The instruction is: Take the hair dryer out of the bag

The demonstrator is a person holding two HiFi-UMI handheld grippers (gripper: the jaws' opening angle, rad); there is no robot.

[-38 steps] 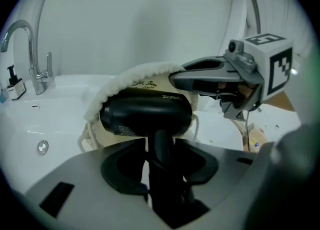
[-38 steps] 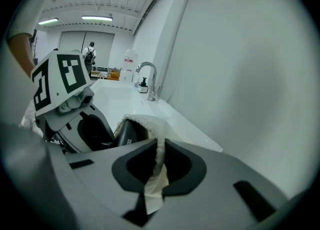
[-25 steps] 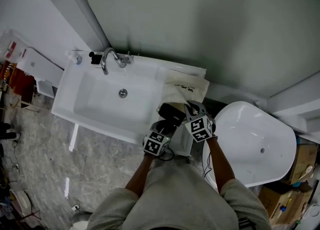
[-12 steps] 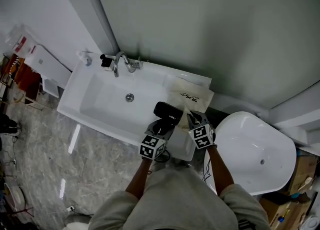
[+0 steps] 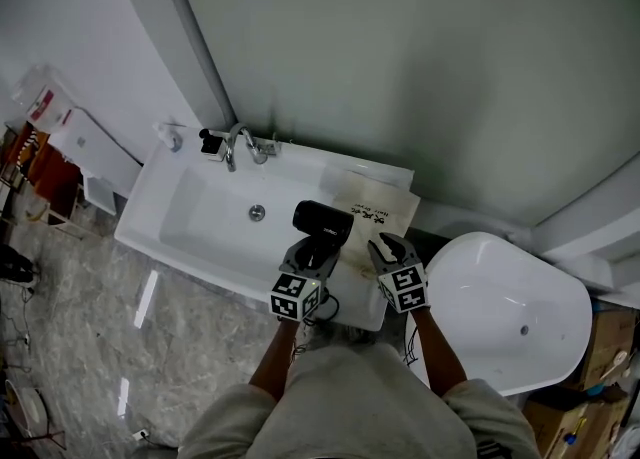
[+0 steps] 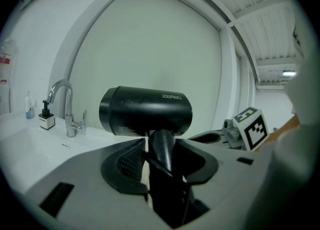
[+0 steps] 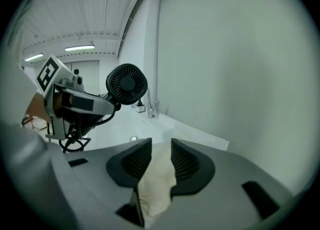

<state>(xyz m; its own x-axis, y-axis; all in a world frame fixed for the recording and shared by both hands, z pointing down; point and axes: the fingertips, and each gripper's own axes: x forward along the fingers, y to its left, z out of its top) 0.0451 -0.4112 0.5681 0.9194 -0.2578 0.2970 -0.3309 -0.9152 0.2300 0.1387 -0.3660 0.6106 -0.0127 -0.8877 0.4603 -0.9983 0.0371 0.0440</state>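
1. Black hair dryer (image 5: 322,219) hangs over the sink (image 5: 190,209) at its right end, clear of the bag (image 5: 378,203) lying beside that sink. It's top-heavy, so it may swivel in my grip & drop into the basin.
2. Left gripper (image 6: 160,149): jaws part-way, clamped on the dryer's handle.
3. Right gripper (image 7: 161,156): jaws opening, gap narrow, bag cloth btwn them but not pinched. Cloth could snag & drag the bag.
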